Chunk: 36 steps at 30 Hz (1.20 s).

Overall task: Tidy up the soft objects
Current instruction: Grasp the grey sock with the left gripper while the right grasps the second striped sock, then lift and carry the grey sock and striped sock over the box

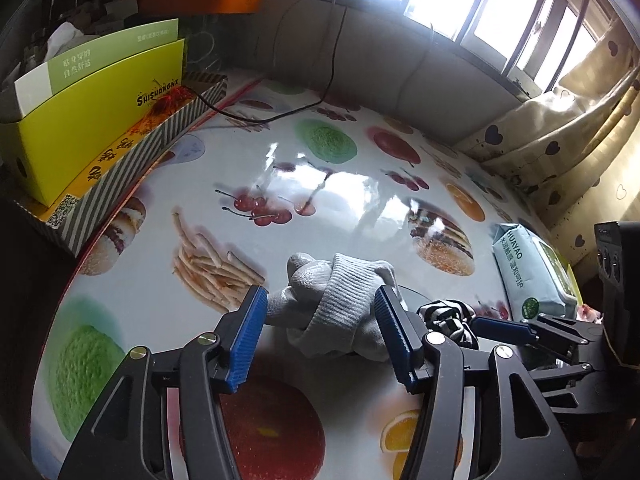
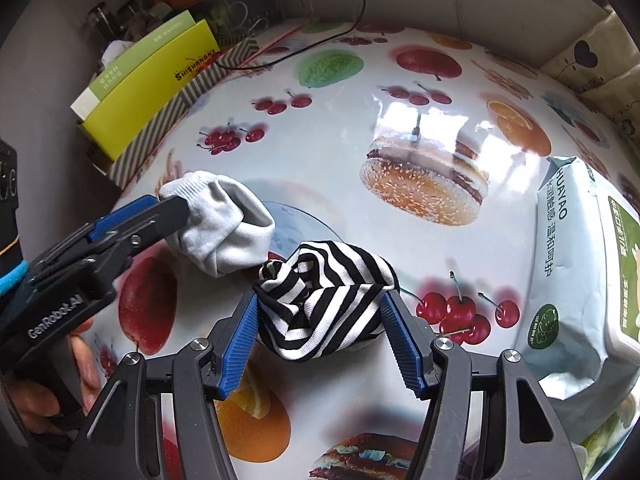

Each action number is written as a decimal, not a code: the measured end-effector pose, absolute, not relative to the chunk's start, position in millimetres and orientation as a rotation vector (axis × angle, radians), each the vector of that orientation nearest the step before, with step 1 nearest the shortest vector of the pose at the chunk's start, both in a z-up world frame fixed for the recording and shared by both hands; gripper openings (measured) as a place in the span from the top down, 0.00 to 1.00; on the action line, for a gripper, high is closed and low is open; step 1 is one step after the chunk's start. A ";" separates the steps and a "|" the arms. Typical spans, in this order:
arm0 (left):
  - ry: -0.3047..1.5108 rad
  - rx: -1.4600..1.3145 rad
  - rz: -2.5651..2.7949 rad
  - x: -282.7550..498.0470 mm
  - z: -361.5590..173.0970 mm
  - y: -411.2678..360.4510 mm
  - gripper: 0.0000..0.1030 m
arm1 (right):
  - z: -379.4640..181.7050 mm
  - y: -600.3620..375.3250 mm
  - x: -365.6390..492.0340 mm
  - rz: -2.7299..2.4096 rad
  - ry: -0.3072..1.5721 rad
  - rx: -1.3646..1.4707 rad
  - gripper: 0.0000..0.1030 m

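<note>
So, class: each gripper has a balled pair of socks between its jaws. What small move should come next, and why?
Probably close the left gripper on the grey balled socks: its jaws stand wide around them, not pressing, while the right gripper already flanks the black-and-white striped balled socks closely.

The wipes pack (image 2: pixel 580 264) runs off the right wrist view's right edge.

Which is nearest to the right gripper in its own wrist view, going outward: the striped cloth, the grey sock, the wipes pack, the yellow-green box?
From the right gripper:
1. Striped cloth, between its fingers.
2. Grey sock, just left.
3. Wipes pack, right edge.
4. Yellow-green box, far back left.
</note>
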<state>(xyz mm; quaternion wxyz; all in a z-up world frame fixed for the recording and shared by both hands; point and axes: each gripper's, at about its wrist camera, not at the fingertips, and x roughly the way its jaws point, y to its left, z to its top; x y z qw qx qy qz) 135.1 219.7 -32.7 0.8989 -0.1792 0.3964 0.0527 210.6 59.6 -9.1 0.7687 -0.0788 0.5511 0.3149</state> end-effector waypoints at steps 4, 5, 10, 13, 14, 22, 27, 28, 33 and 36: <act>0.836 -0.356 0.093 142.5 -39.0 215.7 0.45 | -7.0 63.9 210.1 0.689 1.185 -0.219 0.62; 0.835 -0.354 0.079 143.6 -40.8 214.5 0.45 | -7.5 64.9 209.7 0.699 1.189 -0.223 0.72; 0.837 -0.347 0.064 143.7 -44.8 210.5 0.52 | -6.4 63.5 207.0 0.719 1.175 -0.227 0.84; 0.836 -0.343 0.056 140.6 -42.8 207.8 0.60 | -1.8 59.0 204.9 0.722 1.154 -0.216 0.88; 0.834 -0.341 0.052 138.8 -41.3 206.5 0.63 | 0.8 56.9 203.5 0.724 1.145 -0.213 0.89; 0.802 -0.342 0.013 116.3 -26.3 187.4 0.71 | 21.6 39.4 187.9 0.748 1.073 -0.180 0.90; 0.762 -0.337 0.002 95.1 -10.0 177.9 0.71 | 37.4 25.4 174.3 0.763 1.023 -0.157 0.91; 0.756 -0.339 0.002 91.7 -7.1 176.9 0.71 | 40.3 23.0 171.7 0.766 1.014 -0.153 0.91; 0.726 -0.341 -0.007 73.9 6.0 169.6 0.71 | 58.8 10.8 154.7 0.791 0.956 -0.133 0.92; 0.714 -0.342 -0.009 65.7 11.5 167.0 0.71 | 66.7 4.3 147.2 0.800 0.931 -0.122 0.92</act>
